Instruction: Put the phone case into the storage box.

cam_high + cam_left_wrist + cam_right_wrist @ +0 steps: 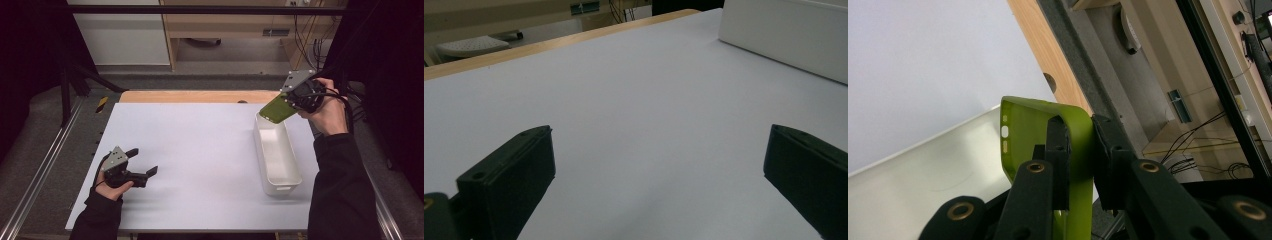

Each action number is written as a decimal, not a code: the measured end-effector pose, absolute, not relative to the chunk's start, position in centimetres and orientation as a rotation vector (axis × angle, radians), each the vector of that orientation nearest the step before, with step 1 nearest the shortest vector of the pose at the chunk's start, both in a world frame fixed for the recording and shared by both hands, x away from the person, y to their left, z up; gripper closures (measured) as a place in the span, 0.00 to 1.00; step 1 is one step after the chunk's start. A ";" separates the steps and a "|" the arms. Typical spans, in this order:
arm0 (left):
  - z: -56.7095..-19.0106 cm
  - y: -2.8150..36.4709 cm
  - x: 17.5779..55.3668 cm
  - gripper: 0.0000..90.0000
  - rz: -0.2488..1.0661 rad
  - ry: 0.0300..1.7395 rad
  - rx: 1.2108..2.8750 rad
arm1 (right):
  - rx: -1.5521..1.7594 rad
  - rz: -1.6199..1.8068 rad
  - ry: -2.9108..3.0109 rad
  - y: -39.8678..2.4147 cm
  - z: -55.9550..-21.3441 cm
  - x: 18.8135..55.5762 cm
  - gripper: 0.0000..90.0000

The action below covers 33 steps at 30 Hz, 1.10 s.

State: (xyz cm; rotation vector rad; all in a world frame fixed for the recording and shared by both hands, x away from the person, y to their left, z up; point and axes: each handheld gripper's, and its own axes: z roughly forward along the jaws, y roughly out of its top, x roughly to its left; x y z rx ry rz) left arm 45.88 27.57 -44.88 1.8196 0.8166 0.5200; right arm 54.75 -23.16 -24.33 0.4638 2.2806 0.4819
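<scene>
High view: a white-topped desk (190, 160) with a wooden far edge carries a long, white, rectangular plastic bin (276, 152) on its right side. At the far right, the person's right hand (327, 107) holds the right claw (295, 100) above the far end of the bin, clamped on a thin, lime-green, soft plastic phone case (276, 108), which is lifted clear of the desk and tilted over the bin's far rim. In the right gripper view, the two black jaws pinch one curved wall of the case (1028, 135), with the bin's pale interior (923, 180) below. At the near left, the left hand (112, 187) rests the left claw (145, 161) on the desk, its jaws spread wide apart and holding nothing. The left gripper view shows bare white desk between those jaws and the bin's side wall (789, 35) at upper right.
</scene>
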 end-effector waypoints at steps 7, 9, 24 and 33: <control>-44.9 27.6 45.9 0.00 0.519 0.816 1.822 | 0.433 0.463 2.293 -23.3 -24.7 55.2 0.87; -45.0 27.5 45.9 0.00 0.519 0.815 1.825 | 0.426 0.458 2.297 -23.4 -24.8 55.4 0.87; -45.0 27.5 46.0 0.00 0.518 0.815 1.830 | 0.338 0.405 2.342 -23.1 -25.5 56.4 0.87; -45.1 27.5 46.0 0.00 0.518 0.818 1.838 | 0.287 0.380 2.366 -23.0 -26.0 57.1 0.87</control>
